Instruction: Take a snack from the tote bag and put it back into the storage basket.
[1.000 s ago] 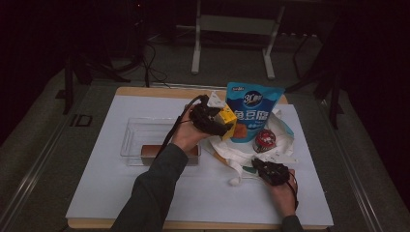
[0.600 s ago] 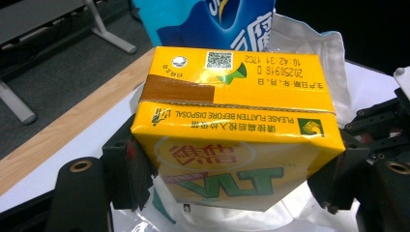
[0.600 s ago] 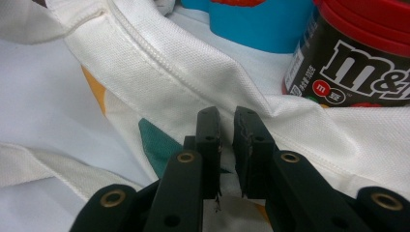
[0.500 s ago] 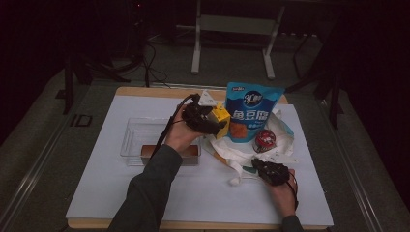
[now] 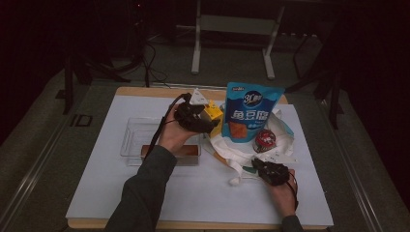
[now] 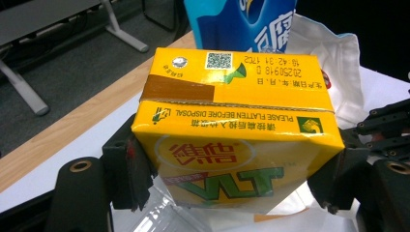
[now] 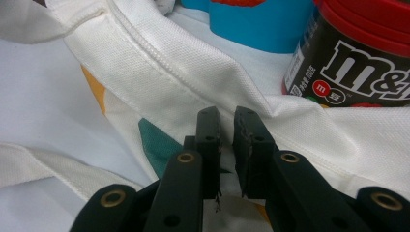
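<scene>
Clearly I am unpacking the white tote bag (image 5: 251,153) lying on the desk (image 5: 96,193), and working from left to right, the clear plastic tray (image 5: 133,140) comes first. It is sitting open on the white sheet with a brown bar-shaped thing (image 5: 170,151) along its near edge, and I judge it to be the place where the bag's contents are going.

Just right of the tray, my left gripper (image 5: 196,117) is carrying the yellow drink carton (image 6: 232,130). Its jaws are standing wide apart but clamped on the carton's two short sides, the printed face turned toward the camera, so the box is hanging level and is not tipping. It is hovering between the tray and the bag, off the desk.

Next comes the bag itself, with the tall blue snack pouch (image 5: 251,113) standing upright in its mouth and the red-lidded M&M's jar (image 7: 358,58) lying beside the pouch on the cloth.

At the far right, my right gripper (image 5: 270,170) is resting low at the bag's near edge. Its jaws are nearly together, pinching a fold of the white fabric (image 7: 203,82) near the seam. I am holding that hem to pin the limp bag in place while the other hand is lifting things out.
</scene>
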Tool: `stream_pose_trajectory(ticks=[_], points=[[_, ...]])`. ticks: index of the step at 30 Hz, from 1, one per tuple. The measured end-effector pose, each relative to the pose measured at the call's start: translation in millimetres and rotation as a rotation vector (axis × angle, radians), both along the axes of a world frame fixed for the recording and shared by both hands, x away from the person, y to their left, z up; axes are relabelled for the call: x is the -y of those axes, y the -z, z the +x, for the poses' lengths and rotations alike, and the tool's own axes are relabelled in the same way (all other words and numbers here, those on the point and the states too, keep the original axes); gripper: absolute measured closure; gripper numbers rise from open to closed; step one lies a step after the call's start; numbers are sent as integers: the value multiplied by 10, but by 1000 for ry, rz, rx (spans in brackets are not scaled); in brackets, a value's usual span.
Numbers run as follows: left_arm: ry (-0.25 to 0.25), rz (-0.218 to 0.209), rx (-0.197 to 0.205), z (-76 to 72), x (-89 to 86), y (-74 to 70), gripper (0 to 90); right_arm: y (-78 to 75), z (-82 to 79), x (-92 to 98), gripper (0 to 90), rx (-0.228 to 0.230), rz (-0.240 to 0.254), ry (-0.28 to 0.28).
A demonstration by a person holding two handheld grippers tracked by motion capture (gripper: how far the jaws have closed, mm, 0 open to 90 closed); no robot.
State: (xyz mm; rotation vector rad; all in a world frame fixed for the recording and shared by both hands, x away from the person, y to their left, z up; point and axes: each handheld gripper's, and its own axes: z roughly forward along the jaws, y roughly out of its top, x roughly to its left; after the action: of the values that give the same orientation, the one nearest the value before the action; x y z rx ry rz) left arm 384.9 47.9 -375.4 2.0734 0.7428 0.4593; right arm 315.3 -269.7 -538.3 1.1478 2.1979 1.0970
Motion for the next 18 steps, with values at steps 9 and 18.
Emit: stream_pose_trajectory(ticks=[9, 18], points=[[-24, 1, -1, -1, -119, -1, 284, 0, 2, 1, 809, -1, 0, 0], [-45, 13, 8, -10, -208, -1, 284, 0, 1, 0, 809, -2, 0, 0]])
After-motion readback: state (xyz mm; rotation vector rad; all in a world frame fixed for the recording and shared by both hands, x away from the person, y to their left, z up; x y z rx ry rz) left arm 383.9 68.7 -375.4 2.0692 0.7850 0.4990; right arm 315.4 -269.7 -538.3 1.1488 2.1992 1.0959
